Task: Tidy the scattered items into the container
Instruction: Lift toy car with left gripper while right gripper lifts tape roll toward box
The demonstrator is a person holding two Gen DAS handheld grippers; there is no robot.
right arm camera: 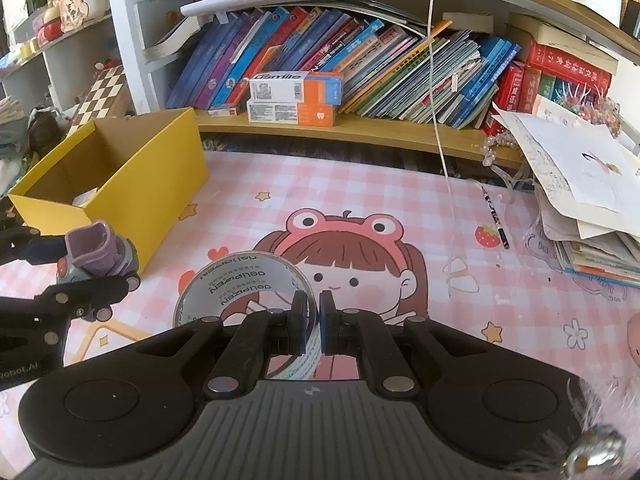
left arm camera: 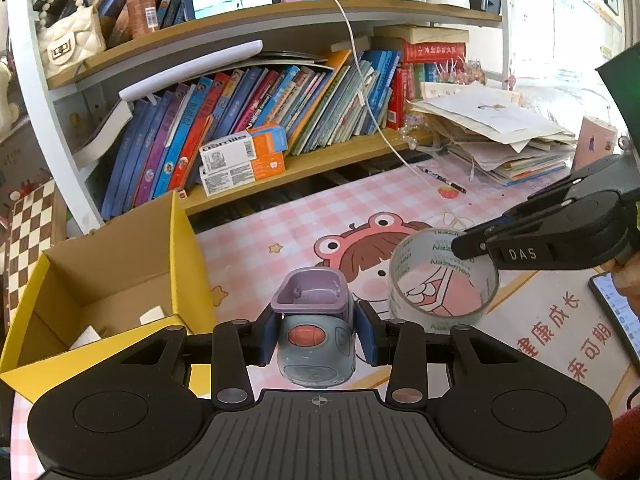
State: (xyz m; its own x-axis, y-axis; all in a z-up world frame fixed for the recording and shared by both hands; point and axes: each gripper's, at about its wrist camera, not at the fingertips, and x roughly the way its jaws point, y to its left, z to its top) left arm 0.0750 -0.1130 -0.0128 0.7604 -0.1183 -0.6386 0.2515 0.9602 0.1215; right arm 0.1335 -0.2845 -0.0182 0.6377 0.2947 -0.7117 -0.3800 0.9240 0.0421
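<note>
Clamping a rounded grey-purple plastic toy (left arm camera: pixel 316 332), left tongs (left arm camera: pixel 316 338), right tongs (right arm camera: pixel 314 320) pinching clear tape ring (right arm camera: pixel 240 280).

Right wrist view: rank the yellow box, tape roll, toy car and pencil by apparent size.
1. yellow box
2. tape roll, though nearness inflates it
3. toy car
4. pencil, long but thinnest

L hand-held gripper (left arm camera: pixel 317 334): matte black plastic body w/ ribbed grey centre plate carrying a small crosshair mark, two round discs at the sides, silver and copper-tone rivets on the linkage arms, dark blue pads (left arm camera: pixel 368 336) on the fingers. R hand-held gripper (right arm camera: pixel 313 320): same black build, ribbed plate, silver rivets, blue-edged pads; seen side-on from the L cam it bears white "DAS" lettering. Red sleeve edge (left arm camera: pixel 624 436) at lower R of the L view; pale fluffy cuff w/ a metal bell (right arm camera: pixel 592 452) in the R view.
</note>
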